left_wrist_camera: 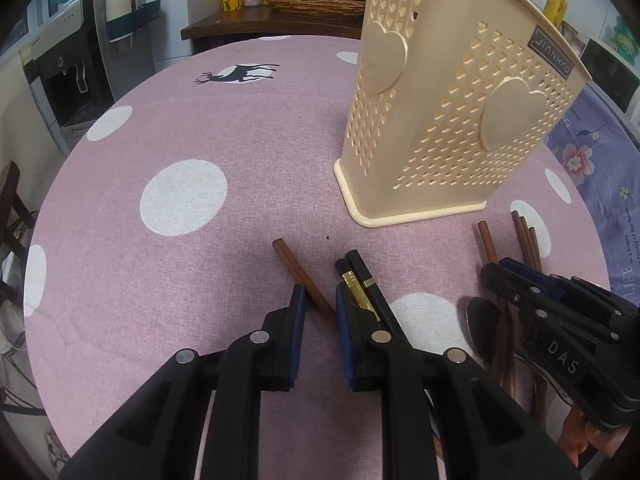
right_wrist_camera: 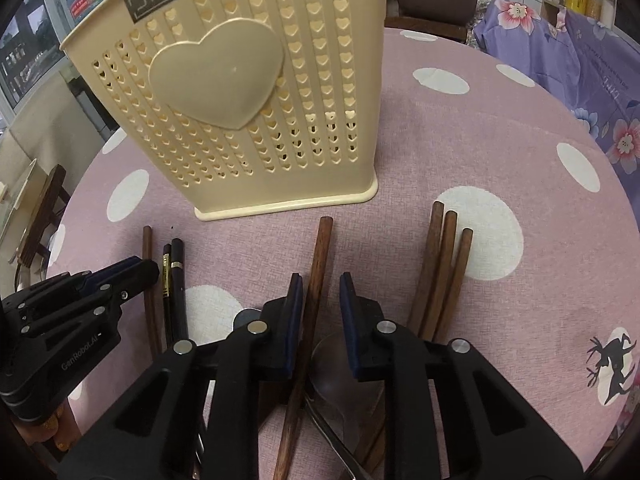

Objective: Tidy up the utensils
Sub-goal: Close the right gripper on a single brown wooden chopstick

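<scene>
Left gripper (left_wrist_camera: 320,292): jaws narrow, a brown wooden chopstick (left_wrist_camera: 296,268) lies slantwise between the pads; clamped or just lying there, can't tell from this angle. Pair of black chopsticks with gold bands (left_wrist_camera: 358,270) just right of it. Cream perforated plastic utensil holder with heart shapes (left_wrist_camera: 440,120) upright behind, on the pink white-dotted tablecloth (left_wrist_camera: 180,140). Right gripper (right_wrist_camera: 320,280): jaws narrow, second brown wooden chopstick (right_wrist_camera: 322,248) against its left pad, gap to the other. Metal spoon (right_wrist_camera: 340,364) underneath. Three brown wooden chopsticks (right_wrist_camera: 444,260) bunched rightmost.
</scene>
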Motion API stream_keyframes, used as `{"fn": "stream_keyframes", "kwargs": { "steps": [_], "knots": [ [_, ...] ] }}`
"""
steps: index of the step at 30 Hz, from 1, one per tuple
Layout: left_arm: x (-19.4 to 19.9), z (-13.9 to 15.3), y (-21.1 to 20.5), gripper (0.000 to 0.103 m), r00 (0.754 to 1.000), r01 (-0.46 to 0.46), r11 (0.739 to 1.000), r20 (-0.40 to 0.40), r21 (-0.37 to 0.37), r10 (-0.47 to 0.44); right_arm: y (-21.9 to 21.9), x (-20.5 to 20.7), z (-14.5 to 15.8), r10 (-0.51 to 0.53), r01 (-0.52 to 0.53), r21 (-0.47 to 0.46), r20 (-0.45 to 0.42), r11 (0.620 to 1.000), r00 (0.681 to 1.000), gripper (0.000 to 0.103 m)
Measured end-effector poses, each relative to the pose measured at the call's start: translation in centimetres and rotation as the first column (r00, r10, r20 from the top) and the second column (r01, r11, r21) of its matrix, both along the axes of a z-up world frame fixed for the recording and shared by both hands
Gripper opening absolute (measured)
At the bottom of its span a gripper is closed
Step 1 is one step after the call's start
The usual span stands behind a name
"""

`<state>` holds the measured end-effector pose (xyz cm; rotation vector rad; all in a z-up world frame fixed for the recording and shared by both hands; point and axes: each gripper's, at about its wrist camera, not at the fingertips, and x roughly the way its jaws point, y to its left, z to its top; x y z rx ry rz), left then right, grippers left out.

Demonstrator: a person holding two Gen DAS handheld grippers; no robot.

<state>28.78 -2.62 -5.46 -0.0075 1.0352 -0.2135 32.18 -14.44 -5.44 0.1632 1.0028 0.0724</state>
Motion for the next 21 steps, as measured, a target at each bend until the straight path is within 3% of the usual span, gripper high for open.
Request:
{"fn": "stream_keyframes", "kwargs": {
  "steps": [7, 11, 15, 16, 21],
  "knots": [
    [-0.2, -0.1, -0.3, 0.016, 1.0, -0.006, 1.0, 0.014, 0.015, 0.006, -0.1, -0.1, 0.0, -0.011, 0.011, 0.039, 0.001, 0.999, 1.0, 0.01],
    [0.2, -0.2, 0.2, 0.015, 1.0, -0.029, 0.999, -0.009, -0.043, 0.029, -1.3, 0.3, 0.3, -0.021, 0.022, 0.124, -0.004, 0.992, 1.0, 0.009],
    [0.7, -0.1, 0.7, 0.011, 0.998, -0.049, 0.988, -0.039, -0.149, 0.044, -2.2, -0.2, 1.1, -0.028, 0.024, 0.205, 0.015, 0.978, 1.0, 0.009],
    [0.8, 0.0, 0.8, 0.002, 0.998, -0.052, 0.984, -0.039, -0.172, 0.046, -2.5, -0.4, 1.5, -0.032, 0.025, 0.221, 0.026, 0.975, 0.999, 0.008],
    [0.6, 1.6, 0.7, 0.002, 0.999, -0.039, 0.979, 0.006, -0.201, 0.041, -3.3, -1.6, 3.7, -0.038, 0.012, 0.243, 0.102, 0.97, 0.994, 0.008]
  ]
}}
